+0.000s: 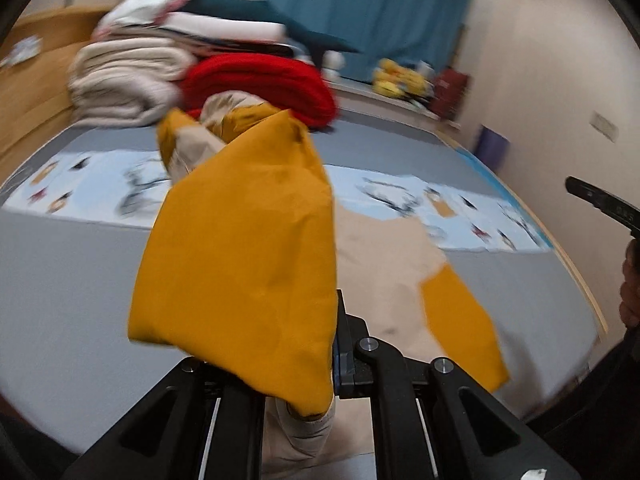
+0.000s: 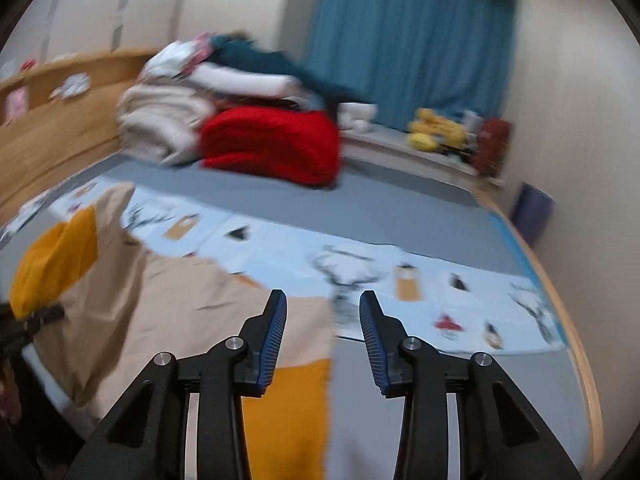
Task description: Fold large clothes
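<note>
- Gripping a mustard sleeve [image 1: 240, 248] of the shirt [image 2: 180, 300], left gripper [image 1: 320, 360] lifts it above the bed [image 1: 72, 264].
- Right gripper [image 2: 323, 340] hovers, jaws apart, empty.

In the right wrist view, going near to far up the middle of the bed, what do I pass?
Open right claw → beige and mustard garment → light blue printed strip → bare grey bed cover → red folded blanket → blue curtain.
</note>
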